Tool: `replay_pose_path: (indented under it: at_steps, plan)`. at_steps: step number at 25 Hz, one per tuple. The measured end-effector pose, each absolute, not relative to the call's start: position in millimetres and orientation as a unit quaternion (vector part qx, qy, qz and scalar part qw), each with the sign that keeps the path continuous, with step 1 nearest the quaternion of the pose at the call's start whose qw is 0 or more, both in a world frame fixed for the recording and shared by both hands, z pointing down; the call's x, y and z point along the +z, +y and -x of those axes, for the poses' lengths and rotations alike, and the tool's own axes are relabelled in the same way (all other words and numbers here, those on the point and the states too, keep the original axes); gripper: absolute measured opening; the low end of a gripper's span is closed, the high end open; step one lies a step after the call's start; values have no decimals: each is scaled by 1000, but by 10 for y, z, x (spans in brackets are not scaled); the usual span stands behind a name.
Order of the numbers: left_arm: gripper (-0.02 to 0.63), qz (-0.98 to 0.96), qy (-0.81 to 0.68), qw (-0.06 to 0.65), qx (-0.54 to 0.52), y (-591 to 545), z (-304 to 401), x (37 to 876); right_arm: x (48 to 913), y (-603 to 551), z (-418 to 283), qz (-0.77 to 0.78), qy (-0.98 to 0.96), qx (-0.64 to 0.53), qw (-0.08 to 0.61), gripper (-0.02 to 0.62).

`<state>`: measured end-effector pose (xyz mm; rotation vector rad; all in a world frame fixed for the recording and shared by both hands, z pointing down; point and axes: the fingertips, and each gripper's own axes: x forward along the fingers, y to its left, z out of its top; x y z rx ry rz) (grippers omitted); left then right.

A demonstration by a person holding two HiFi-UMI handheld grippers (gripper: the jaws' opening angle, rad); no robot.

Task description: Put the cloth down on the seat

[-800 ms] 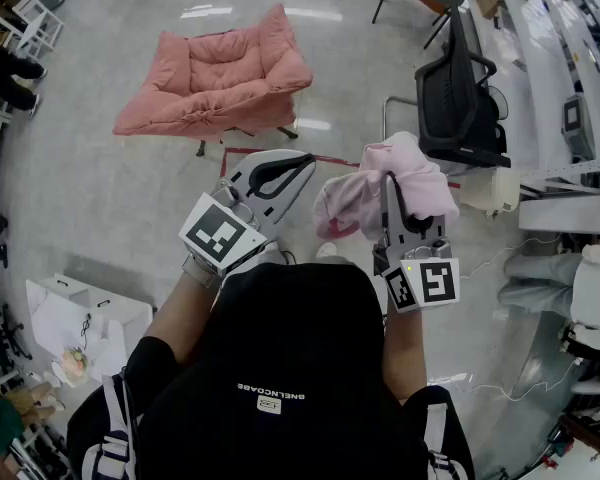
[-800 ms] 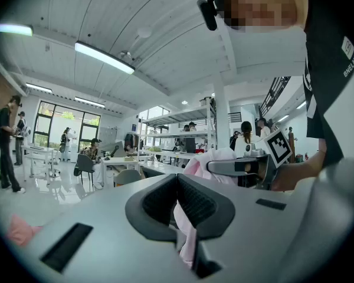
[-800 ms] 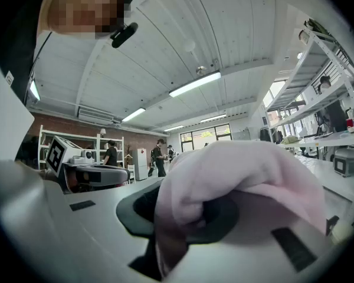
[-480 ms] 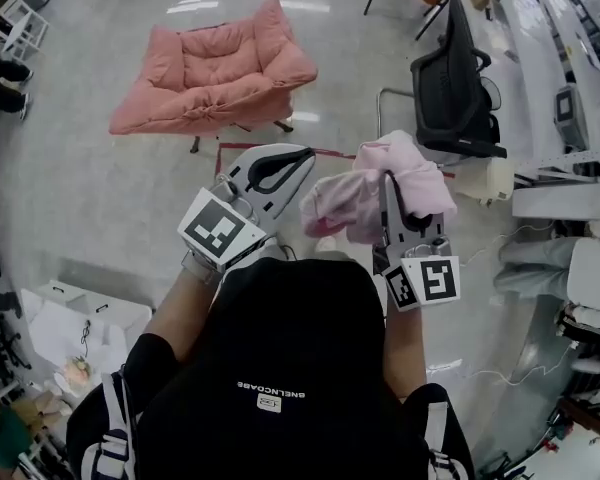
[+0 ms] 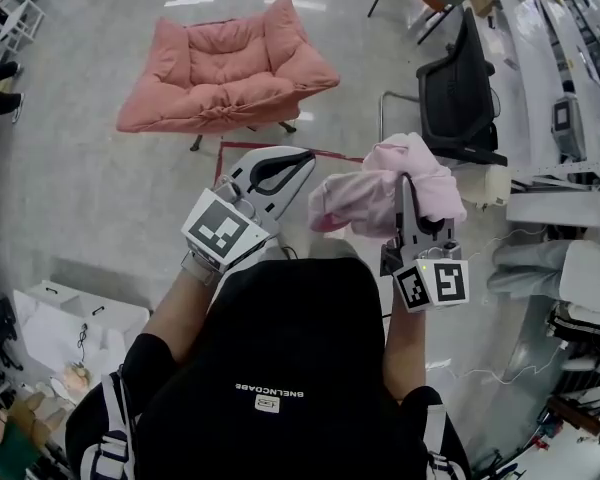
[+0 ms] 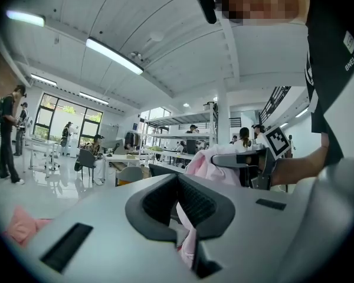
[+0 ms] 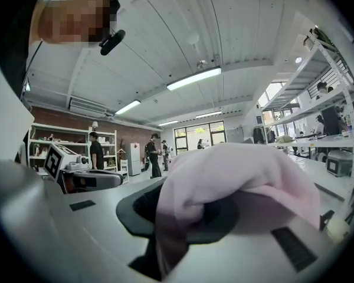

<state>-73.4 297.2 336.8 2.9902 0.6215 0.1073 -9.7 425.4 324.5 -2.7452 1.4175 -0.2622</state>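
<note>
In the head view my right gripper [image 5: 405,183] is shut on a bunched pale pink cloth [image 5: 365,193], held at chest height over the floor. The cloth drapes over both jaws and hides their tips; in the right gripper view it [image 7: 224,175] fills the jaw gap. My left gripper [image 5: 305,158] stands just left of the cloth with its jaws together and nothing in them. In the left gripper view a strip of cloth [image 6: 203,161] shows past the jaws. The seat, a salmon-pink cushioned armchair [image 5: 225,73], stands ahead and to the left, well apart from both grippers.
A black office chair [image 5: 460,88] stands ahead on the right, beside long white desks [image 5: 560,118]. A red tape line [image 5: 270,150] marks the floor in front of the armchair. A white bag [image 5: 75,318] lies at lower left. Someone's feet [image 5: 0,73] show at the left edge.
The armchair has shifted slightly right in the head view. The right gripper with the cloth has drifted a little to the right. The left gripper has barely moved.
</note>
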Motion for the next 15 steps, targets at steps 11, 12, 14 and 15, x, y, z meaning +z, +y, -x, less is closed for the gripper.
replay_pose_path:
  at_steps: [11,12,14,15]
  plan:
    - [14,-977,198,58,47,2706,449,3516,3397,4055,-240,885,455,-100,23,103]
    - [14,-978,195,57,48,2693,398,3527,3416,4041,-298,884,456,-100,24,103]
    - [14,-979,189,55,49,2667,296,3552,3481,3999,-414,881,461,-106,27,103]
    - [14,-980,187,54,51,2656,245,3568,3520,3976,-468,879,464,-110,28,103]
